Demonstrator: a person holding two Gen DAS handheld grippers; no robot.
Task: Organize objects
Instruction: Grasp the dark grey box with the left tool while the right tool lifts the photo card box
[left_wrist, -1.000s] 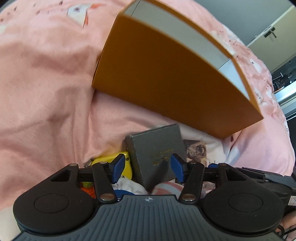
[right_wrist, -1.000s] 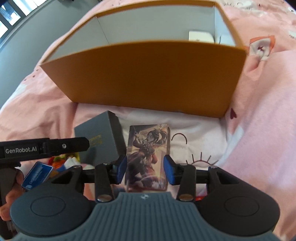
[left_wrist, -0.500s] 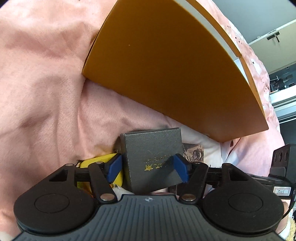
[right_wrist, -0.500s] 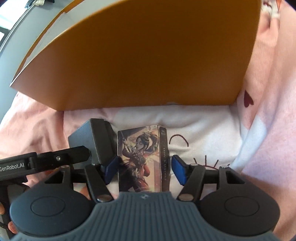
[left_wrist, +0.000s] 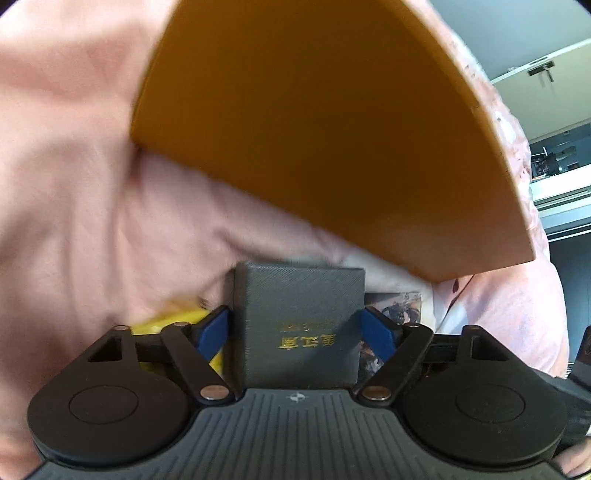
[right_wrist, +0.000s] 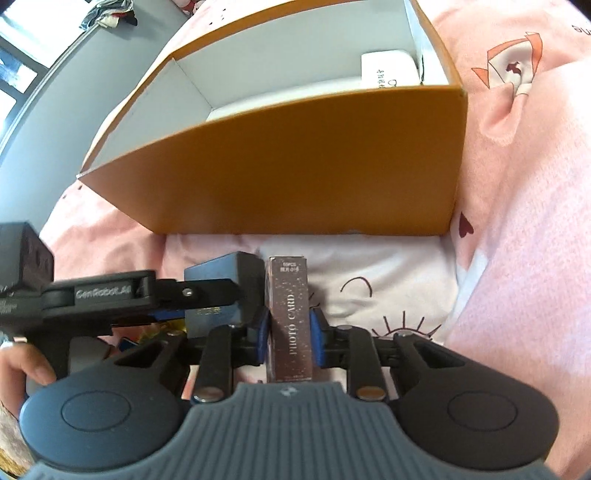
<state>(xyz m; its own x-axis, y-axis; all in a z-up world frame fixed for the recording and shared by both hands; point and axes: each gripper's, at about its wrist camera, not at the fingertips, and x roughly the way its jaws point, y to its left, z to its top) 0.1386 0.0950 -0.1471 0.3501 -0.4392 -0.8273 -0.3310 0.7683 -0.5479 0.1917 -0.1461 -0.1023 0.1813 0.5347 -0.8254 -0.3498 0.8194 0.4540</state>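
Note:
My left gripper (left_wrist: 297, 328) is shut on a dark grey box with gold lettering (left_wrist: 301, 325); it also shows in the right wrist view (right_wrist: 221, 291). My right gripper (right_wrist: 287, 339) is shut on a photo card box (right_wrist: 290, 317), held on edge with its "PHOTO CARD" side up, lifted off the bed. The open orange box (right_wrist: 295, 177) stands just beyond both grippers, with a white item (right_wrist: 388, 70) inside at its far right corner. In the left wrist view only the orange box's outer wall (left_wrist: 332, 129) shows.
Everything lies on a pink bedsheet (right_wrist: 517, 221) with printed drawings. A yellow item (left_wrist: 177, 321) lies left of the grey box. The hand-held left gripper's body (right_wrist: 103, 295) crosses the right wrist view at left. A grey wall and window are beyond the bed.
Both grippers have closed on their boxes. The right gripper has lifted the card box and turned it on edge. The left wrist camera has moved closer to the orange box.

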